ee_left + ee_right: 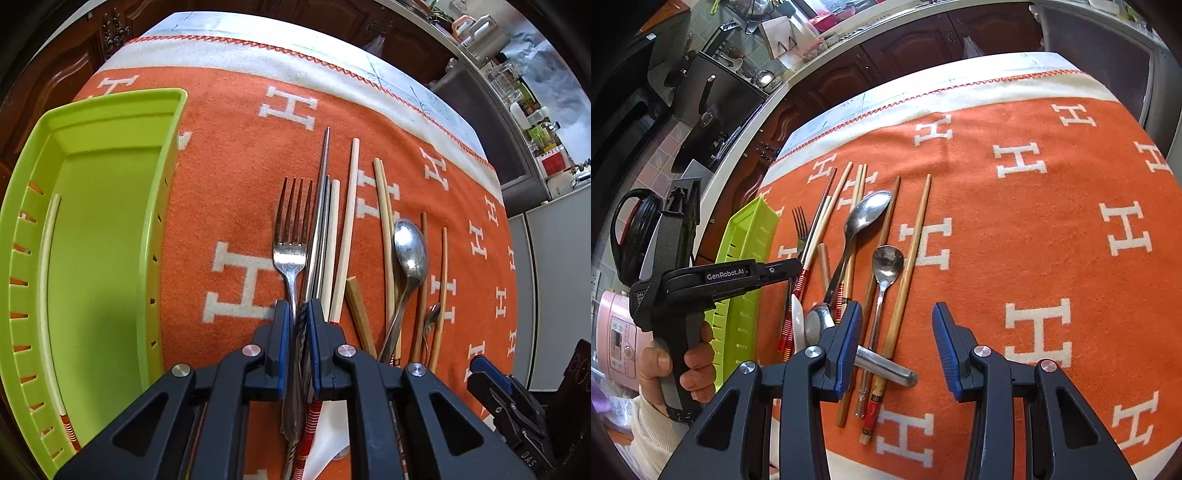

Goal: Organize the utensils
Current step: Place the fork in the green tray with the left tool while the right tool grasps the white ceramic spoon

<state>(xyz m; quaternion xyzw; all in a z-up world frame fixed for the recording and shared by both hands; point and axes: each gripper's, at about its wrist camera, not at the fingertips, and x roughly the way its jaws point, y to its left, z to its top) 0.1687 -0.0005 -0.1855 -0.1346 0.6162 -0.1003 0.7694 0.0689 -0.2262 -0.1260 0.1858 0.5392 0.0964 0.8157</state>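
Observation:
A steel fork (291, 236), metal chopsticks (320, 206), pale chopsticks (345, 229), wooden chopsticks (384, 229) and a steel spoon (410, 251) lie side by side on the orange cloth (229, 158). My left gripper (298, 317) is shut low on the fork's handle and the metal chopsticks beside it. The green tray (122, 110) at left holds one pale chopstick (48, 258). My right gripper (895, 321) is open above wooden chopsticks (908, 266) and a small spoon (886, 262). The left gripper also shows in the right wrist view (792, 267).
A white ceramic spoon (798, 325) and a large spoon (866, 214) lie among the pile. A metal handle (886, 365) lies across near my right fingers. Dark cabinets and a kitchen counter stand behind the table. A pink cooker (617, 332) is at the left.

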